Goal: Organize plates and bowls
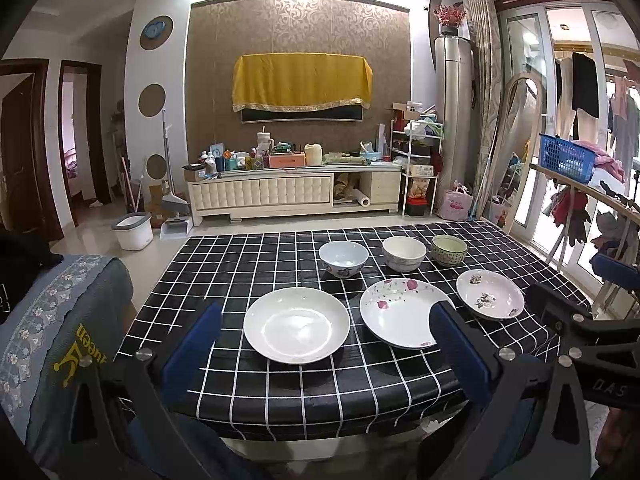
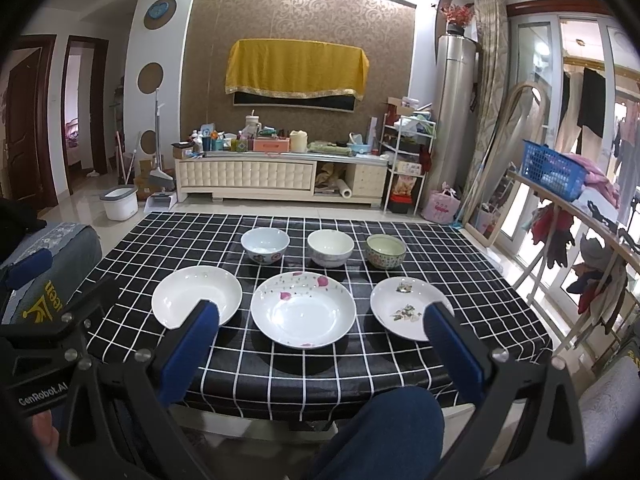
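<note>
Right wrist view showed both grippers (image 2: 318,344) spread wide and empty before three plates (image 2: 303,309) and, behind them, three bowls (image 2: 330,247): stiff, breakable, slick crockery, probably best pinched at the rim.

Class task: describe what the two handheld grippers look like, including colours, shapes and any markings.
Both the left gripper and the right gripper have black angular frames with silver bolts and blue padded fingers. White lettering "GenRobot.AI" marks the left gripper's body in the right wrist view.
</note>
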### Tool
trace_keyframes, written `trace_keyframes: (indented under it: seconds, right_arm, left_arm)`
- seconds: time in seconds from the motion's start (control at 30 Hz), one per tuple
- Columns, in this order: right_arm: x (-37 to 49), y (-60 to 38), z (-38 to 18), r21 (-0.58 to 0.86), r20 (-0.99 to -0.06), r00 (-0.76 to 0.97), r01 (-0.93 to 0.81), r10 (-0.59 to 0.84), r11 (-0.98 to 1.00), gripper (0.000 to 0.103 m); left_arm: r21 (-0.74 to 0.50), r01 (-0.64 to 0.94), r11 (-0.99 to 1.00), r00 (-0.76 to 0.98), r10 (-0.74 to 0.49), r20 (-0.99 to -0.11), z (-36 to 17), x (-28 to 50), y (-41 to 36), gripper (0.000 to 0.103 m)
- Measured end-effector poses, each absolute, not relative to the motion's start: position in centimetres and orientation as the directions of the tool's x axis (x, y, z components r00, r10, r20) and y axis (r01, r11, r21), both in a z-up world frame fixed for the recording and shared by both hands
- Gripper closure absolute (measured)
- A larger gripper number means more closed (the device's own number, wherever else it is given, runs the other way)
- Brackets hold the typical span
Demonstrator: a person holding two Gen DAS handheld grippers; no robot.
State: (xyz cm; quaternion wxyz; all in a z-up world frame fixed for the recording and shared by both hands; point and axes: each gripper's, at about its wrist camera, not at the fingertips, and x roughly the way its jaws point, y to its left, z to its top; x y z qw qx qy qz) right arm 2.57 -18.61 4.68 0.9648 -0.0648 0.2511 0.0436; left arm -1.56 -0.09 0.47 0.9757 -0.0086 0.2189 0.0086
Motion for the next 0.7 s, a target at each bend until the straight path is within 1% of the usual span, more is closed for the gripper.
trace_keyframes:
  seconds: [0.3, 0.53, 0.6, 0.7]
  right_arm:
    - [4.1, -18.0, 5.3, -0.116, -0.486, 0.872, -0.127, 0.055, 0.985, 0.000]
    - [7.4, -16.4, 5.6, -0.117, -0.471, 0.876, -0.181, 0.105, 0.977, 0.000]
    - [8.7, -15.6, 5.4, -0.125, -0.472, 0.874, -0.196, 0.115, 0.973, 0.000]
    - [11.0, -14.6, 4.8, -0.106, -0.490, 0.858, -0.232, 0.152, 0.967, 0.000]
  left_arm:
    - [-0.009, -0.029, 1.000, 0.906, 0.023, -0.422, 1.3, -0.7, 0.3, 0.000]
    - [-0.010, -0.049, 0.999, 0.902, 0.040, -0.430, 1.9, 2.0, 1.7, 0.000]
    - [0.002, -0.061, 0.998, 0.896, 0.056, -0.441, 1.9, 3.1, 2.1, 0.000]
    - [-0.021, -0.069, 0.997, 0.875, 0.050, -0.482, 1.4, 5.4, 3.3, 0.000]
